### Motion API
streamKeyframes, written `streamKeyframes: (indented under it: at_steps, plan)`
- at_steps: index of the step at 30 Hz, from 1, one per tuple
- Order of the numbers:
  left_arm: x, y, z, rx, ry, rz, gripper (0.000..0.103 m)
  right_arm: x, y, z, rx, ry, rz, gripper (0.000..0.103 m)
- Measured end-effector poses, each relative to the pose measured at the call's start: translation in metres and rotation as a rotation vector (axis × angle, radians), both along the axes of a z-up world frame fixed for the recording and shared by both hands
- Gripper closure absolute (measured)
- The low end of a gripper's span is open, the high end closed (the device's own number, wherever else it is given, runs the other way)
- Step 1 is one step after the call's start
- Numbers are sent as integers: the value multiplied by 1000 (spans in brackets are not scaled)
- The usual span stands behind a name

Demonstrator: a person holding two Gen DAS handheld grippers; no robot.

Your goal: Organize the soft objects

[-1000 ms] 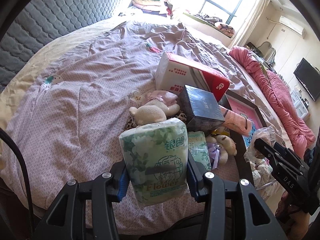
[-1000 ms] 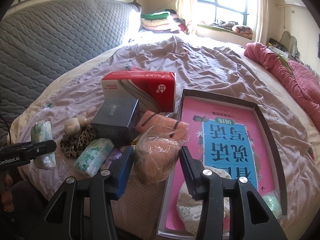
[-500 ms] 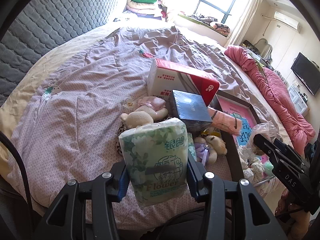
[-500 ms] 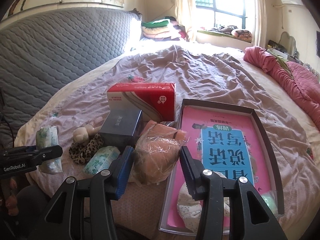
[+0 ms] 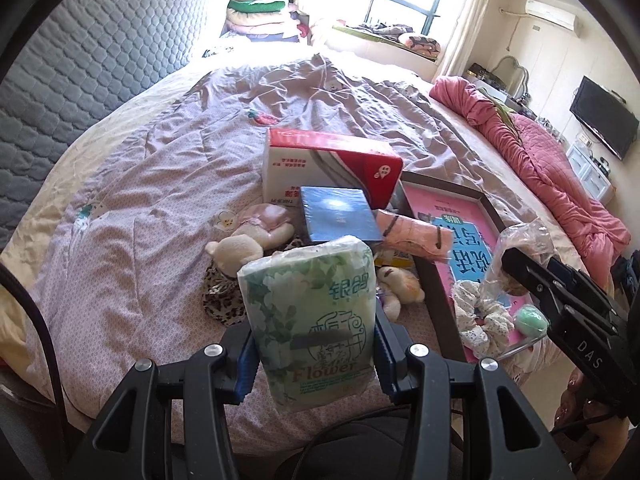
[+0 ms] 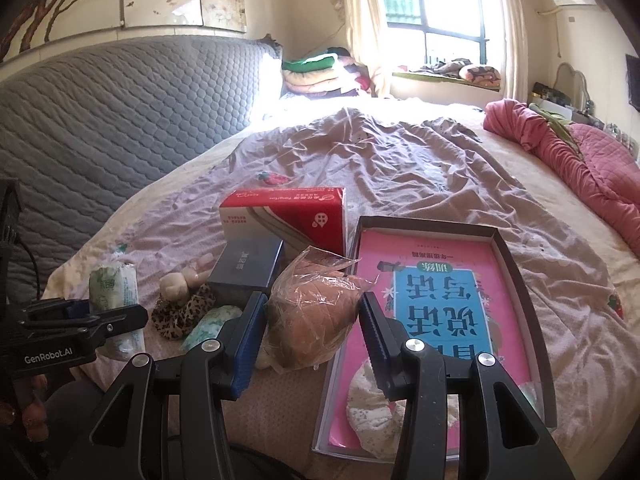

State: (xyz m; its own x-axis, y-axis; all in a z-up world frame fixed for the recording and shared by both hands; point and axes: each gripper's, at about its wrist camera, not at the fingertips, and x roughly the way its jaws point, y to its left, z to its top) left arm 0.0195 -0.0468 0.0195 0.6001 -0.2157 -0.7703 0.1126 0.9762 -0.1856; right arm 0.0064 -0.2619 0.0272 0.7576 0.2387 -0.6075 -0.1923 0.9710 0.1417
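Above the bed [image 5: 120, 216], both grippers have risen since a second ago: the left gripper [image 5: 314, 354] grasps the green tissue pack [image 5: 312, 320] between its fingers, the right gripper [image 6: 312, 338] clamps a plastic-wrapped soft toy [image 6: 312, 320]. Beyond the fingers lie a red tissue box [image 5: 332, 160], a dark box [image 5: 340, 214] and plush toys [image 5: 244, 240]; right, the tray [image 6: 516, 280].

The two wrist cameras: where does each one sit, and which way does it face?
Left wrist: behind the left gripper, shut on a green tissue pack, facing the bed; the right gripper shows.
Right wrist: behind the right gripper, shut on a bagged brown item, facing the headboard.
Shared: red tissue box, pink-lined tray.
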Motion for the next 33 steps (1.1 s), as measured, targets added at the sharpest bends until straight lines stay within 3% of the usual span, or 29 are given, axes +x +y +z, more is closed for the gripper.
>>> streamKeyframes:
  at_steps: [14, 33]
  plan:
    - [-6, -29, 13, 57, -28, -53, 55, -10, -25, 13, 43, -39, -50, 54]
    - [-3, -82, 28, 76, -40, -144, 55, -15, -64, 17, 91, -64, -135, 54]
